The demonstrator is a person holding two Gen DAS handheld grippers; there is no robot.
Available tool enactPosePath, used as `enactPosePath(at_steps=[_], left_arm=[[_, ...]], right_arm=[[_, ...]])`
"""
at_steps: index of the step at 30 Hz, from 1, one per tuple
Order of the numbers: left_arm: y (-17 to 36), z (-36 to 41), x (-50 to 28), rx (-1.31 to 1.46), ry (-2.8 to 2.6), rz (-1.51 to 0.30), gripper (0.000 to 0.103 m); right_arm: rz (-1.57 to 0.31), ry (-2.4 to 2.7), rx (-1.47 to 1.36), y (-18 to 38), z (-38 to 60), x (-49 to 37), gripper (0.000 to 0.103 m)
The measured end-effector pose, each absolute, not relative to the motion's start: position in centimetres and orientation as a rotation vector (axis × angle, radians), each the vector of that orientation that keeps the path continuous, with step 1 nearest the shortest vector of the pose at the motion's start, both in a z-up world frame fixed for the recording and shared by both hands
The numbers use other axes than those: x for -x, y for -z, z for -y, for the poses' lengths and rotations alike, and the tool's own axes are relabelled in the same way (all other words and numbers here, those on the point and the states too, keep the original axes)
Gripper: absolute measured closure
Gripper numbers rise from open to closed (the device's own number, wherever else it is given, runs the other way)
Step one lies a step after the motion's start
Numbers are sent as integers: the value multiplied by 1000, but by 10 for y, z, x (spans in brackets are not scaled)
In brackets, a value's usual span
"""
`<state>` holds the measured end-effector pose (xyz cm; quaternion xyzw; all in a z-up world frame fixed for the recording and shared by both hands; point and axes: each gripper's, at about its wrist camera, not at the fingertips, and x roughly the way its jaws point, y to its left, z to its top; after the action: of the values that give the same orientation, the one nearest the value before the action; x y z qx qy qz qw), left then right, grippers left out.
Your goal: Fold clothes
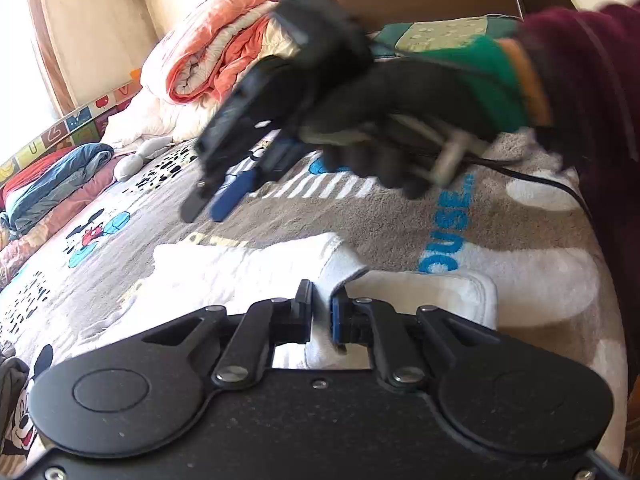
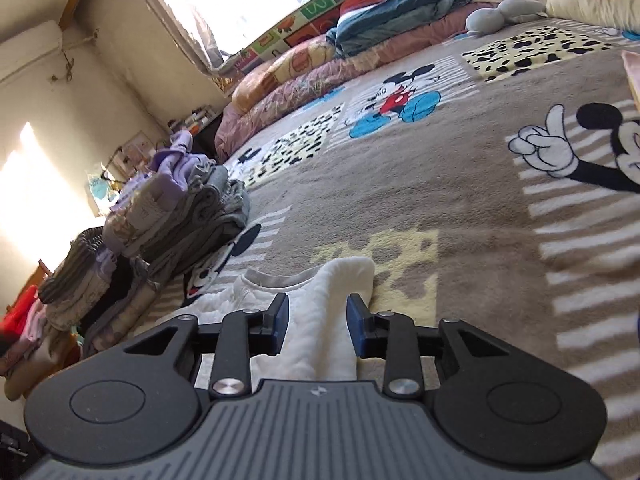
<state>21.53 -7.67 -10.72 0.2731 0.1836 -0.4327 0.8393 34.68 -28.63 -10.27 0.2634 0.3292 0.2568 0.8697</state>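
- Sunlit bedroom walls and a bright window framed a bed (image 2: 460, 208) covered by a plush grey-brown blanket printed with cartoon mice, spotted cream patches and white stripes.
- At the headboard end lay a puffy orange-and-cream quilt (image 1: 216, 56), rolled and creased; at 10 o'clock in the left wrist view sat a folded blue blanket (image 1: 60, 176) on red and pink bedding.
- A white garment (image 1: 248, 280), soft and fleecy with a stitched hem, lay flat on the blanket at the near edge of the bed.
- The left hand-held gripper (image 1: 321, 316) stood narrowed on a raised fold of the white garment, black finger on one side and blue pad on the other, the cloth pinched between them.
- The right hand-held gripper (image 2: 316, 326) stood wide apart, a strip of the same white fleece lying between its blue-faced fingers without visible touching.
- In the left wrist view that hand-held gripper appeared blurred at 12 o'clock, held by a black-gloved hand (image 1: 384, 108) with a green and orange cuff under a maroon sleeve.
- At 9 o'clock in the right wrist view a stack of folded clothes (image 2: 180, 208), grey and lilac, rested on the bed's edge.
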Motion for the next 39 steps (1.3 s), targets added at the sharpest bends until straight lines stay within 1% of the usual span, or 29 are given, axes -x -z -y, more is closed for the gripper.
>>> enactPosePath(at_steps=[2, 3, 5, 7, 11, 14, 18, 20, 21, 23, 26, 39], left_arm=[[114, 80, -213, -593, 934, -413, 89], [118, 81, -211, -593, 938, -420, 84], [118, 79, -213, -581, 947, -426, 84], [108, 68, -215, -529, 969, -426, 76], [89, 43, -224, -384, 936, -409, 75], [82, 39, -237, -294, 787, -384, 75], [74, 50, -260, -243, 609, -377, 76], [72, 58, -275, -250, 579, -396, 81], [73, 66, -284, -281, 568, -415, 85], [78, 82, -304, -343, 546, -461, 92], [85, 97, -333, -374, 510, -532, 94], [108, 117, -412, -304, 438, -747, 95]], right_arm=[[-658, -523, -564, 107, 292, -322, 69], [-650, -514, -568, 110, 293, -311, 69], [-652, -499, -576, 122, 290, -290, 70], [-656, -476, -545, 132, 283, -276, 70], [-647, -442, -467, 143, 271, -257, 72], [-599, -433, -391, 135, 265, -244, 72], [-496, -459, -204, 119, 250, -222, 72], [-486, -479, -94, 119, 239, -217, 73], [-490, -484, -54, 121, 234, -215, 74], [-504, -487, -38, 125, 231, -215, 74], [-498, -498, -18, 127, 229, -212, 74], [-550, -536, -33, 135, 228, -215, 74]])
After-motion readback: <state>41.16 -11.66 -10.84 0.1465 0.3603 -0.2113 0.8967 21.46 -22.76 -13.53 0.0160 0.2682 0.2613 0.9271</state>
